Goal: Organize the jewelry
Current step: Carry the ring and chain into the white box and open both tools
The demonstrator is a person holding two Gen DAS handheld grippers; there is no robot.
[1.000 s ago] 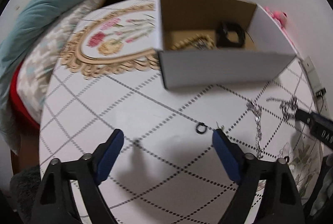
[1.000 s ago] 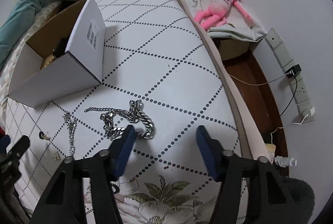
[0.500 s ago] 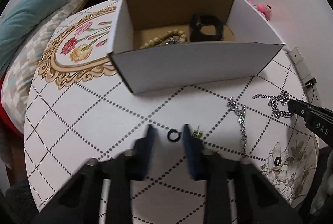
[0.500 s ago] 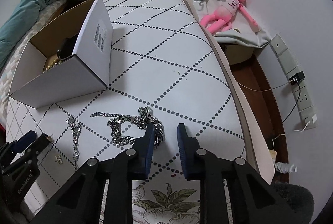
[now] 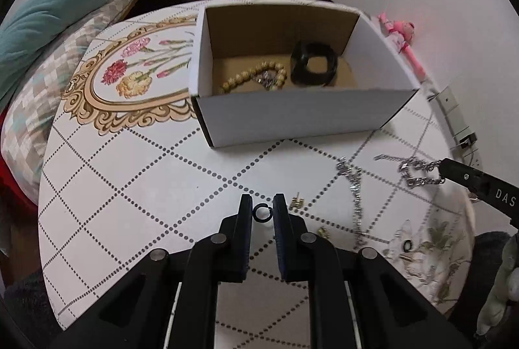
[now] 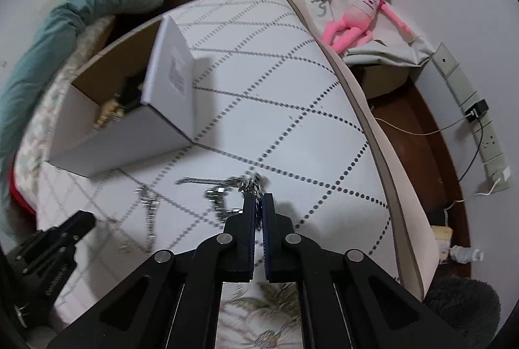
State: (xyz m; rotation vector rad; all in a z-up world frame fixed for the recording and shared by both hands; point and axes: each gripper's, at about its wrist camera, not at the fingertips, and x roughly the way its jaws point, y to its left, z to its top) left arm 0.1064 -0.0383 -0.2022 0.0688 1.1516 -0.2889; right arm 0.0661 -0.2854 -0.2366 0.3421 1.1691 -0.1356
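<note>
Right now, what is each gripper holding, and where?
Left gripper: small black ring, pinched across its sides. Right gripper: silver chain, gripped at a bunch of links.

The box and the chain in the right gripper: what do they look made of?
The box looks like cardboard: matte white outside, plain brown inside, folded edges. The chain looks like polished silver-coloured metal, with glinting linked segments; whether steel or silver cannot be told. The right gripper pinches it.

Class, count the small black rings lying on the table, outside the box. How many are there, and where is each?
2. One black ring sits between the left gripper fingertips. Another black ring lies to the right on the floral print. Others may be hidden behind the grippers.
</note>
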